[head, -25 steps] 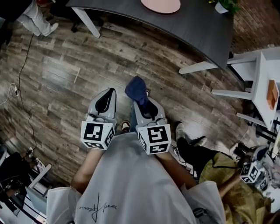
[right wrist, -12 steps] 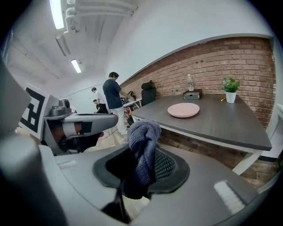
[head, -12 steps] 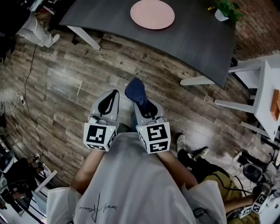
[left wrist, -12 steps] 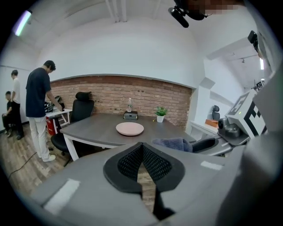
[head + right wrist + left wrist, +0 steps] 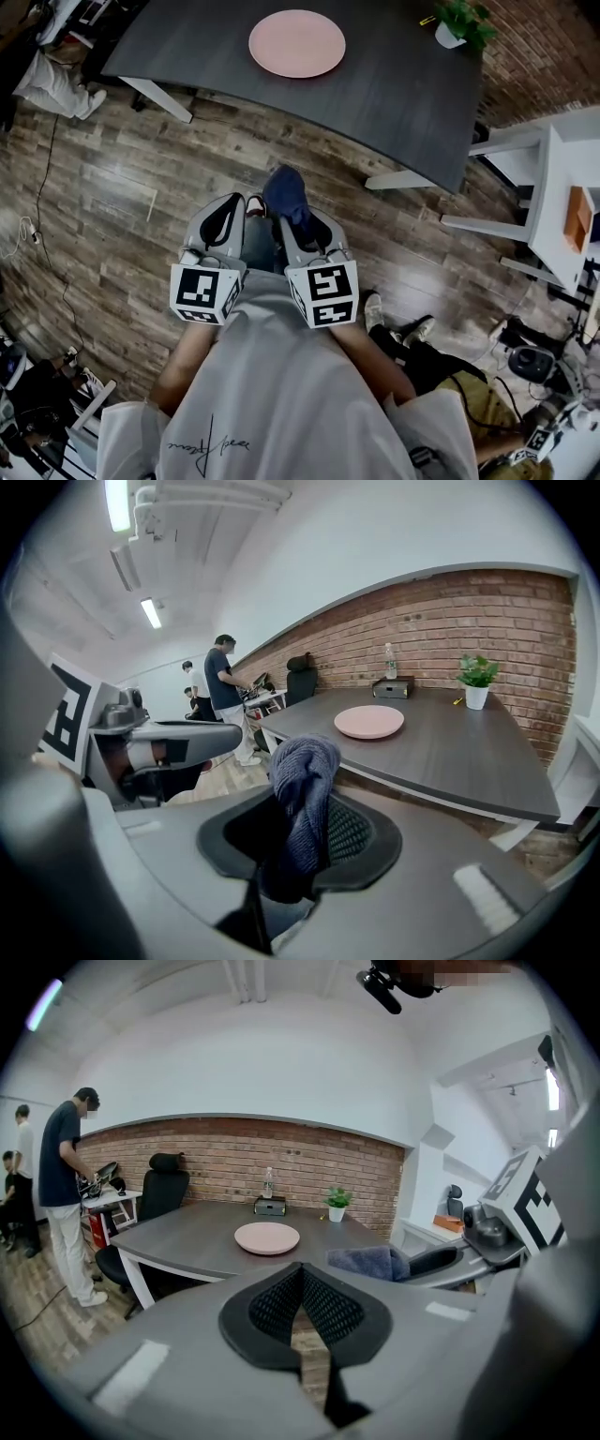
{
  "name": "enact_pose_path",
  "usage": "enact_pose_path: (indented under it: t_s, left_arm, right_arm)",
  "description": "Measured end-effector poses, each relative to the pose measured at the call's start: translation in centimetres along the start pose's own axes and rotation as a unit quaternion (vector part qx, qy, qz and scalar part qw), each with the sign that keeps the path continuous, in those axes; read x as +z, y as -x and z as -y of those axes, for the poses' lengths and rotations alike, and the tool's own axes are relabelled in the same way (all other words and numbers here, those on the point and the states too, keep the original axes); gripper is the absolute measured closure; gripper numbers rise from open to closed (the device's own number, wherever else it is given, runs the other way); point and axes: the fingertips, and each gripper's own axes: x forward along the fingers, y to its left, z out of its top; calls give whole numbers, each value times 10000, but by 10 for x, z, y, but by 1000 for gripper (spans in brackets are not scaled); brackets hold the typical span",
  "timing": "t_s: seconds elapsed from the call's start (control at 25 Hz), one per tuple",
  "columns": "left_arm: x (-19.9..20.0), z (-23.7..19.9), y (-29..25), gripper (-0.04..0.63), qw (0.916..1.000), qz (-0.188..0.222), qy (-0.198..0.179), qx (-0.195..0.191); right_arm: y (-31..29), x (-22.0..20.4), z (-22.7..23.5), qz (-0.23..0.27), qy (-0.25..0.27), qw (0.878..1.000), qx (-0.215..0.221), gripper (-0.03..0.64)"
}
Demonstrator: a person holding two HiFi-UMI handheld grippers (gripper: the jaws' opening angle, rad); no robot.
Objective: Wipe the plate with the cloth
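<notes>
A round pink plate lies on the dark grey table, well ahead of both grippers; it also shows as the plate and the plate in the two gripper views. My right gripper is shut on a bunched dark blue cloth, which sticks up from its jaws as the cloth. The left gripper is shut with nothing in it, its black pads pressed together. Both hang over the wooden floor, short of the table's near edge.
A small potted plant stands at the table's far right corner. White table legs reach down to the floor. White furniture is at the right. A seated person is close on my right, another person stands at the far left.
Both grippers have moved forward over the floor toward the table; the plate has come fully into the head view. The cloth stays gripped in the right gripper.
</notes>
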Motion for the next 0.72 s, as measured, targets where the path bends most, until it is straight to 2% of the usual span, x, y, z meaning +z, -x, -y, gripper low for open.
enact_pose_path:
  t_s: [0.28, 0.72]
  left_arm:
    - [2, 3, -42, 591, 9992, -109, 97, -363]
    - [38, -39, -112, 588, 9988, -159, 75, -463]
  right_arm:
    - [-17, 11, 25, -94, 20, 9999, -77, 511]
    - [-76, 58, 57, -94, -123, 9999, 38, 511]
